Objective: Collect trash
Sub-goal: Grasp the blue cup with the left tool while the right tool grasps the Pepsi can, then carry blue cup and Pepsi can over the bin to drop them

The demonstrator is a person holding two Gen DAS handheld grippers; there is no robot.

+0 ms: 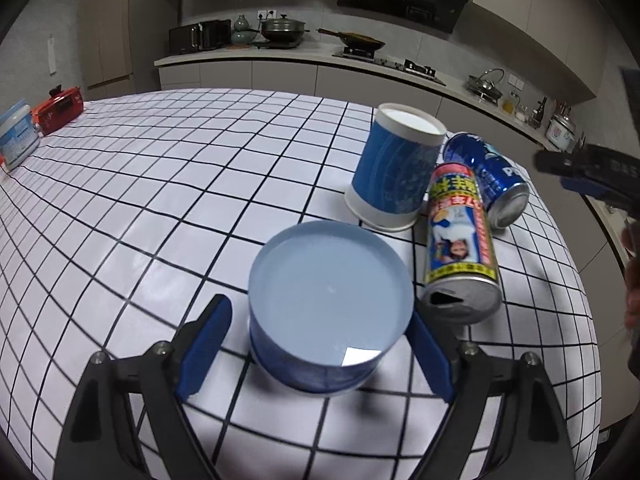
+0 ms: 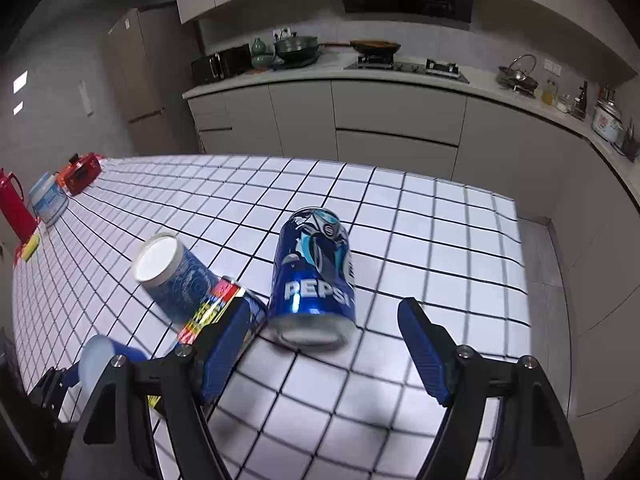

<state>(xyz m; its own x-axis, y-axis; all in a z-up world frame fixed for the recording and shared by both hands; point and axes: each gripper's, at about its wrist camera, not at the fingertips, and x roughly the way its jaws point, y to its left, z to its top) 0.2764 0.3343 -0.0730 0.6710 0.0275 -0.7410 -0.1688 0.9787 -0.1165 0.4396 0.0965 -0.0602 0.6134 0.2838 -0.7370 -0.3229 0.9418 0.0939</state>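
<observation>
A round blue tub with a pale lid (image 1: pixel 330 304) stands on the checked tablecloth between the fingers of my left gripper (image 1: pixel 320 348), which is open around it; whether the right finger touches it I cannot tell. Beyond it lie a blue paper cup (image 1: pixel 394 170), a red and yellow can (image 1: pixel 460 240) and a blue Pepsi can (image 1: pixel 490 172). In the right wrist view my right gripper (image 2: pixel 320 348) is open, with the Pepsi can (image 2: pixel 314 276) lying just ahead between its fingers. The cup (image 2: pixel 172 272) and the red can (image 2: pixel 212 308) lie to its left.
A white and blue tub (image 1: pixel 16 136) and a red box (image 1: pixel 58 110) sit at the table's far left, with a red jug (image 2: pixel 14 204) beside them. The table's right edge (image 2: pixel 520 264) drops to the floor. Kitchen counters stand behind.
</observation>
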